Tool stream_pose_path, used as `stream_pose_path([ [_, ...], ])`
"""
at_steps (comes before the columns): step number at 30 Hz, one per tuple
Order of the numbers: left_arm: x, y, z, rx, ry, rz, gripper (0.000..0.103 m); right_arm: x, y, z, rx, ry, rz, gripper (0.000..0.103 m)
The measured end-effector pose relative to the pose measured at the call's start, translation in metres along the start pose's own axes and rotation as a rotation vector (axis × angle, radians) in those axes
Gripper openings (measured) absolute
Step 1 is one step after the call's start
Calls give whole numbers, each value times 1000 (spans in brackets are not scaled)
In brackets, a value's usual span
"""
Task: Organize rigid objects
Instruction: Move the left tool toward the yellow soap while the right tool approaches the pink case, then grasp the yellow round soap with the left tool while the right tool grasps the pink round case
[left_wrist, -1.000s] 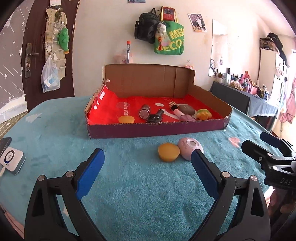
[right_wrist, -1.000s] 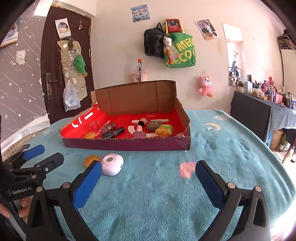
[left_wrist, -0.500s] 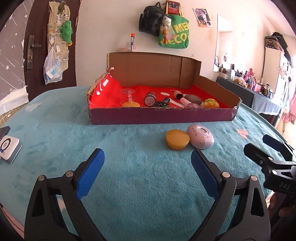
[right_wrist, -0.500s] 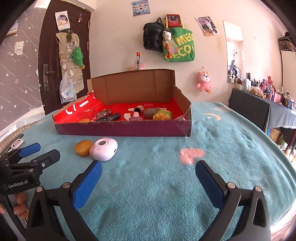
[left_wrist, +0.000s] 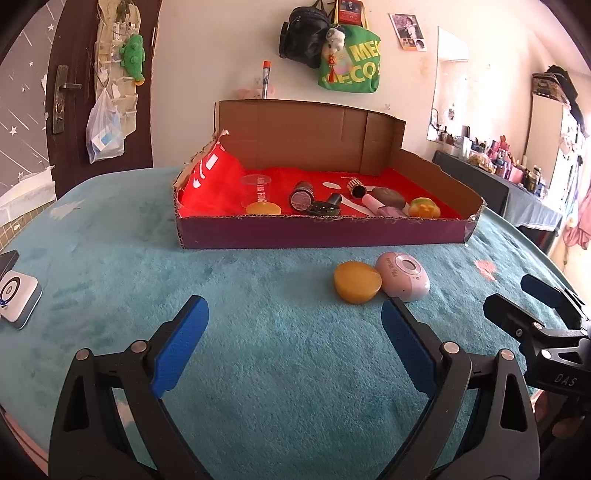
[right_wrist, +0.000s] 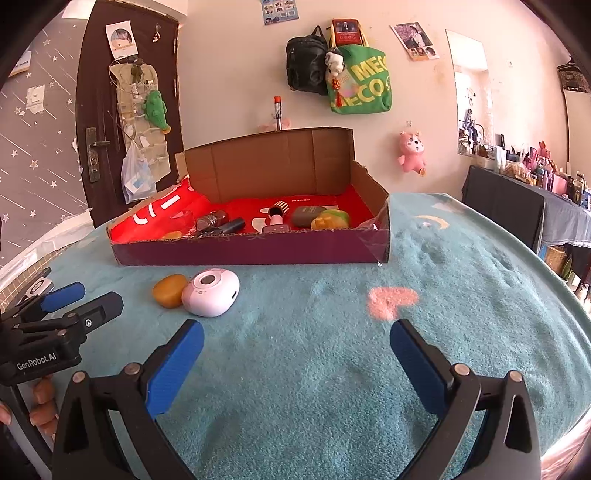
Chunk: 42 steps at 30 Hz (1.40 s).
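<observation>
An orange oval soap-like piece (left_wrist: 357, 282) and a pink round device (left_wrist: 403, 276) lie touching on the teal cloth, just in front of a low cardboard box (left_wrist: 321, 233) lined in red. The box holds several small items, among them a clear cup, a dark jar, a nail polish bottle and a yellow-green toy. My left gripper (left_wrist: 293, 339) is open and empty, short of the two pieces. My right gripper (right_wrist: 295, 360) is open and empty; the pink device (right_wrist: 211, 287) and the orange piece (right_wrist: 169, 290) lie ahead to its left, before the box (right_wrist: 251, 249).
A white square gadget (left_wrist: 16, 298) and a dark phone lie at the table's left edge. The right gripper (left_wrist: 532, 306) shows at the right of the left wrist view. A dark side table with clutter (right_wrist: 524, 206) stands right. Bags hang on the far wall.
Both grippers have come lower and a little closer to the table and box. The two pieces look nearer. Both stay open and empty.
</observation>
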<state>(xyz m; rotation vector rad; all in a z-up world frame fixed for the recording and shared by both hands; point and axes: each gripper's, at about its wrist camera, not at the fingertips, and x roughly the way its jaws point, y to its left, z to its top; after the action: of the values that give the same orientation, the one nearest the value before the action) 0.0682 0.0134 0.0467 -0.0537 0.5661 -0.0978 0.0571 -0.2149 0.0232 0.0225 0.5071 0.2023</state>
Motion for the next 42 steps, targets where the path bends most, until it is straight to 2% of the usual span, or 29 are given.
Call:
stream_pose_path([
  [15,9,8,26,3,34,-17,96,13,7,25,13,45,57,103],
  [26,24,26,44,34,102,-16,96,60,22,46,17,216,144,103],
  [37,40,38,54,45,159,5,96,106,41,52,-61,376,132,103],
  [42,47,35,54,48,189,-12,96,110,28,53,-32,390,122,103],
])
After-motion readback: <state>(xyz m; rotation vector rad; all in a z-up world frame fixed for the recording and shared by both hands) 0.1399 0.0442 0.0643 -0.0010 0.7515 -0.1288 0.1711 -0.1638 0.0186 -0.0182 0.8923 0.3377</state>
